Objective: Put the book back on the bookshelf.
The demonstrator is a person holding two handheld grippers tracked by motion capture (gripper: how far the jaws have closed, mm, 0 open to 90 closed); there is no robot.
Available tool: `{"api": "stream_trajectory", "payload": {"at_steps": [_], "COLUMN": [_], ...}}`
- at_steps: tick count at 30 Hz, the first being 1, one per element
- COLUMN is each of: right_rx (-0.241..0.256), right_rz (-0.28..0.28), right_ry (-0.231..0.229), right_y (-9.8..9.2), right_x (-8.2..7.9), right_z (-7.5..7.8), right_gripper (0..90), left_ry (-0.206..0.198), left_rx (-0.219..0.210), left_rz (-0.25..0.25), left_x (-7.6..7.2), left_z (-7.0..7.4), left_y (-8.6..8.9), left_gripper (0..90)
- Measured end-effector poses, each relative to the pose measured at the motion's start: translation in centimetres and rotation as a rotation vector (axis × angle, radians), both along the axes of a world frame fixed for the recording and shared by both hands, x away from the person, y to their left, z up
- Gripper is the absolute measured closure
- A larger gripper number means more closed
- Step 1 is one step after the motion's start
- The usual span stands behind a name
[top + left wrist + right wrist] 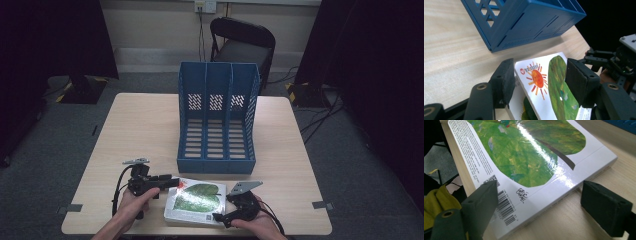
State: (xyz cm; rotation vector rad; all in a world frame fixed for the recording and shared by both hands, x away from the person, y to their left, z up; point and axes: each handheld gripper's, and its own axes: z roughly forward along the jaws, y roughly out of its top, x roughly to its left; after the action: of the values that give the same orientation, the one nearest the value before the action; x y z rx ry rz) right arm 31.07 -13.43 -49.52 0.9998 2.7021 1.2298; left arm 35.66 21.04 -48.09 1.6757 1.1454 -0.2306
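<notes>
Now the book [195,201] is lying at the near edge of the desk [145,130], just in front of the blue file rack [217,117], which is standing upright with three slots facing the person. The left gripper [172,183] is reaching in from the left, its jaws spread wide around the corner with the orange sun; in the left gripper view that top cover [549,85] is tilting up off the pages beneath. The right gripper [222,218] is sitting at the near right corner, jaws gaping either side of the barcode [505,207] edge, one above the cover and one beside the spine, not visibly pinching.
</notes>
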Motion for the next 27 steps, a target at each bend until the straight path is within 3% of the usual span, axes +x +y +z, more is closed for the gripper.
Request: {"api": "stream_trajectory", "payload": {"at_steps": [3, 5, 11, 15, 20, 24, 27], "right_rx": [0.000, 0.002, 0.003, 0.013, 0.013, 0.021, 0.025], "right_rz": [0.003, 0.005, 0.004, 0.003, 0.004, 0.004, 0.000], "right_ry": [-0.001, 0.001, 0.004, 0.013, 0.013, 0.021, 0.025], "right_y": [0.04, 0.03, 0.03, -0.02, 0.00, -0.07, -0.13], "right_x": [-0.01, 0.01, 0.02, 0.11, 0.13, 0.22, 0.24], "right_z": [-0.01, -0.02, -0.02, 0.01, 0.00, 0.01, 0.01], "right_gripper": [12.5, 12.2, 12.2, 12.4, 12.3, 12.2, 12.1], "left_ry": [0.001, 0.002, 0.004, 0.010, 0.018, 0.015, 0.000], "left_rx": [-0.022, -0.010, -0.032, -0.092, -0.083, -0.166, -0.148], "left_rz": [0.005, 0.005, 0.000, -0.011, -0.007, 0.017, 0.012], "left_x": [0.00, -0.06, -0.04, -0.10, -0.09, -0.22, -0.18], "left_z": [0.07, 0.11, 0.11, 0.44, 0.30, 0.32, 0.42], "left_y": [0.11, 0.01, 0.18, 0.73, 0.71, 0.75, 0.57], "left_gripper": [40.9, 41.0, 41.0, 44.3, 43.8, 44.4, 42.4]}}
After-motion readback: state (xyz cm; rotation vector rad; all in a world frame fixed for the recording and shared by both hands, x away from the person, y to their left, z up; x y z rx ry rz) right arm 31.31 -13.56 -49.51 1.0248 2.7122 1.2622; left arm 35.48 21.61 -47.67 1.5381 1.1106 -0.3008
